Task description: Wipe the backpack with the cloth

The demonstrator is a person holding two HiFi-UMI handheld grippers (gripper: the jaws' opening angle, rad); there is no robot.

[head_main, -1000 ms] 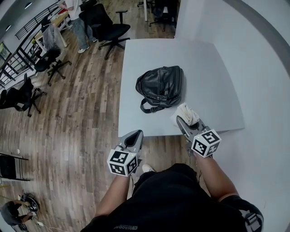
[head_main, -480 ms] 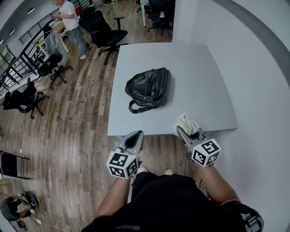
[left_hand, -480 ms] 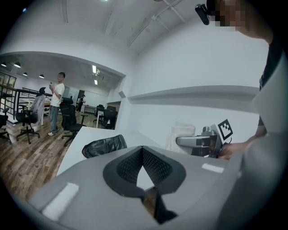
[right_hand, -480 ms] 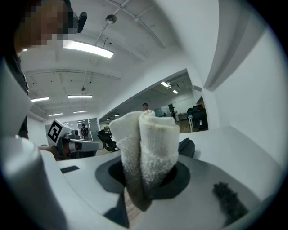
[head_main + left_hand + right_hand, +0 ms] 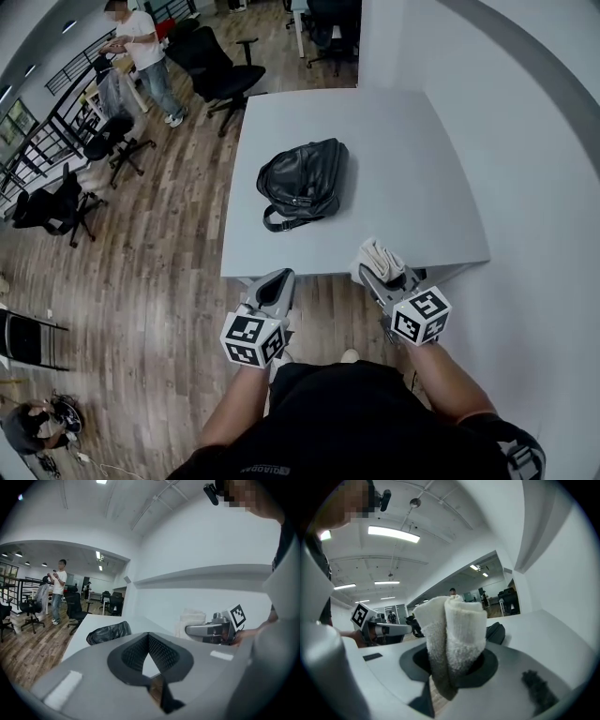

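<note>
The black leather backpack lies on its side on the left half of the white table, strap toward the near edge. It also shows low in the left gripper view as the backpack, and behind the cloth in the right gripper view as the backpack. My right gripper is shut on a folded white cloth, which hangs over the table's near edge, right of the backpack and apart from it. The cloth stands upright between the jaws. My left gripper is shut and holds nothing, just off the near edge.
A wooden floor lies left of the table, with several black office chairs and a standing person at the far left. A white wall runs along the table's right side.
The right gripper has drawn the cloth back from beside the backpack to the table's near edge. The view has pulled back a little. The left gripper stays put.
</note>
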